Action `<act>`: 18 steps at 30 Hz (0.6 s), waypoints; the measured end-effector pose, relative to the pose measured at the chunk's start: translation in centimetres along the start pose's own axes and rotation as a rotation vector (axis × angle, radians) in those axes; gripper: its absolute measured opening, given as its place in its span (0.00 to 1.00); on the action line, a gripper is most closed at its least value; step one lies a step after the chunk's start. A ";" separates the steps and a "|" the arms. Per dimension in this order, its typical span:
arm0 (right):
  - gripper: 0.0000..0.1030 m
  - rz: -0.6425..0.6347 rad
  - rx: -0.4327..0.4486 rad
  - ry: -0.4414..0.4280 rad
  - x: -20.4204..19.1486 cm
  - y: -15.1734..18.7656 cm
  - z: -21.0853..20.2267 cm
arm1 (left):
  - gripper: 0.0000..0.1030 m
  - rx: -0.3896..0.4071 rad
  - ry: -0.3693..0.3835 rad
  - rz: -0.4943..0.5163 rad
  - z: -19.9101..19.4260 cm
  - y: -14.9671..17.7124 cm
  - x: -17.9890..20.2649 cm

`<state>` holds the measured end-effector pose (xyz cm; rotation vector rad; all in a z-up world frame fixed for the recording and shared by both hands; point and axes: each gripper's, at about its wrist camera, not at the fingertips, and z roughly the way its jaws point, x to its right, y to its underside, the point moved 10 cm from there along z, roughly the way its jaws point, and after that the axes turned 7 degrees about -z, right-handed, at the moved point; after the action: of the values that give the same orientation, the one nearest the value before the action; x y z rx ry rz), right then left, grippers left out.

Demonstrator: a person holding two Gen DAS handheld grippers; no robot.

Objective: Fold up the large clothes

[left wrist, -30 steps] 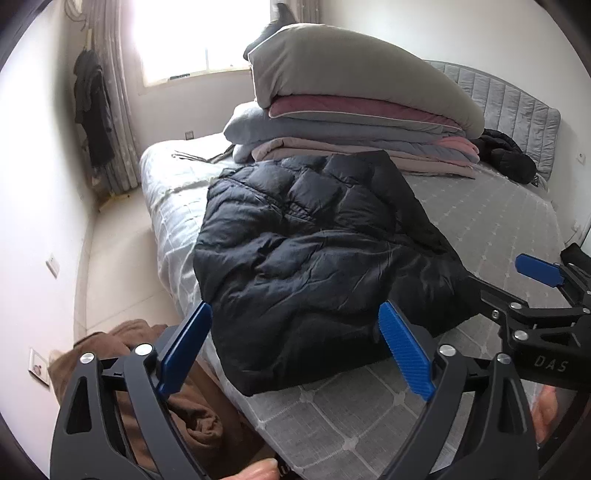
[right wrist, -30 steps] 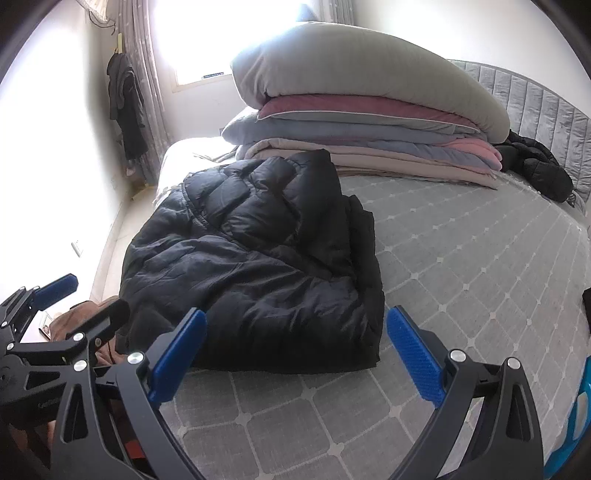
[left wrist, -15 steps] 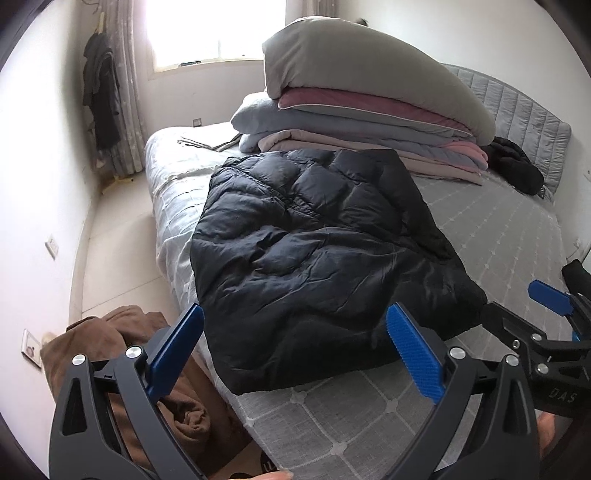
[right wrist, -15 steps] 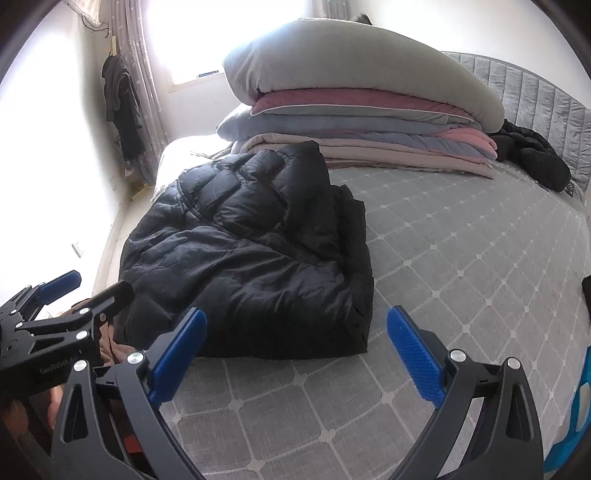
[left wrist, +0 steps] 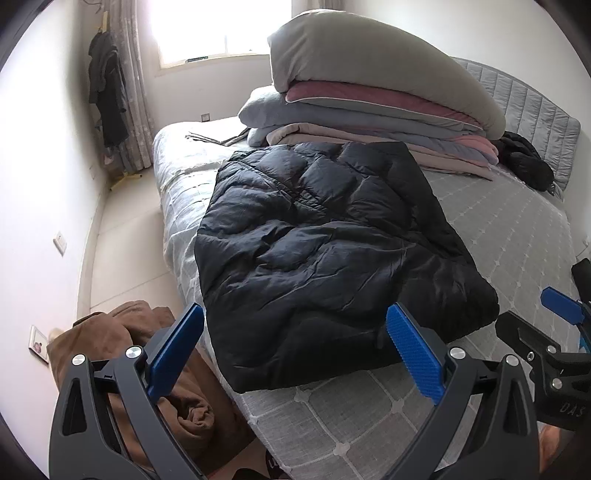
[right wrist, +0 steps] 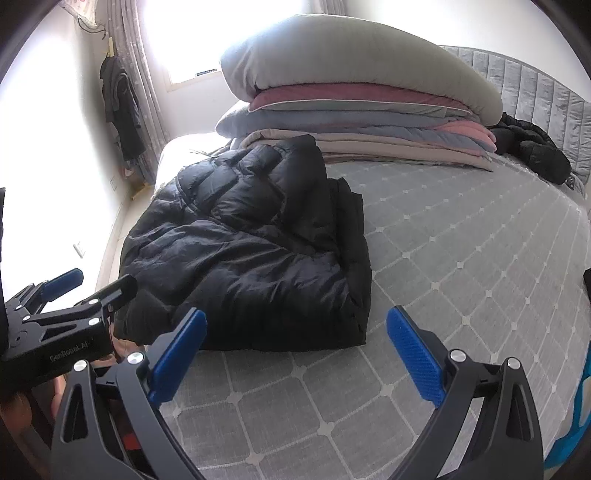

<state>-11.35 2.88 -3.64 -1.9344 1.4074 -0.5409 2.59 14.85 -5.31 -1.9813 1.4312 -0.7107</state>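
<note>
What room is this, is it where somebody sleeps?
Most likely a bedroom: a big bed with a padded headboard, a stack of folded quilts on it, and a curtained window.

Right tongs read "DAS"; left tongs "GenRobot.AI".

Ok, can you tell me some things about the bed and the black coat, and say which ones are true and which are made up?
1. The black puffer jacket lies folded on the bed. True.
2. The left claw is clamped on the jacket. False: it is open and holds nothing.
3. A brown garment lies on the floor beside the bed. True.
4. The stack of folded quilts sits on the floor. False: it is on the bed, behind the jacket.
5. The right claw is open. True.
</note>
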 end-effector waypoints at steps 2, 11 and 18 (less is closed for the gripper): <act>0.92 0.003 -0.004 -0.003 0.1 0.1 0.1 | 0.93 -0.001 -0.002 -0.002 0.1 0.0 0.1; 0.92 0.010 -0.009 -0.010 0.3 0.3 0.1 | 0.93 -0.011 -0.010 -0.013 0.3 0.1 -0.1; 0.92 0.011 -0.010 -0.011 0.4 0.3 0.0 | 0.93 -0.025 -0.015 -0.018 0.5 0.3 -0.1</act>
<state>-11.45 2.48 -3.93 -1.9332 1.4155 -0.5188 2.79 14.93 -5.88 -2.0167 1.4224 -0.6872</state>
